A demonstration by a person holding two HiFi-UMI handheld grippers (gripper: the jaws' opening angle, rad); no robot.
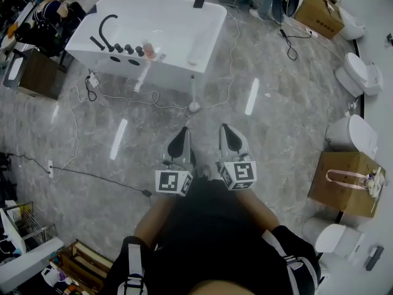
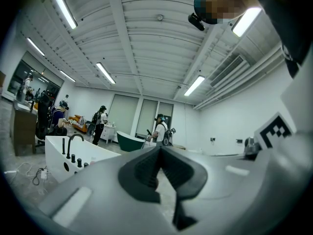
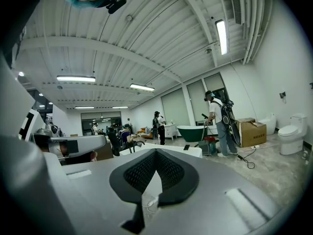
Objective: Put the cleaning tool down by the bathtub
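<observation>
Looking down from the head view, the person is standing on the grey marble-look floor (image 1: 288, 128) with both tools held out in front, side by side and aimed toward the white bathtub (image 1: 172, 72). The left gripper (image 1: 182, 133) has its jaws together with nothing between them. Its own view shows the same, the dark pads (image 2: 146, 170) meeting at the tips. Same deal with the right gripper (image 1: 226, 129): jaws pressed together and empty, and its own view has the tips touching too. The cleaning tool (image 1: 194, 106) isn't in either gripper. It's a thin white stick with a round head sitting on the floor, handle up against the outer wall of the tub, near the tub's right end and a bit ahead of the grippers. A white cable (image 1: 123, 97) snakes along the floor past it. The tub has a black curved faucet (image 1: 108, 24) plus some black knobs on its rim, and a dark phone-looking thing (image 1: 199, 2) on the far edge. Off to the right there are a few white toilets (image 1: 361, 74) and a cardboard box (image 1: 341, 189). In the gripper views a few people are standing around further back in the room
</observation>
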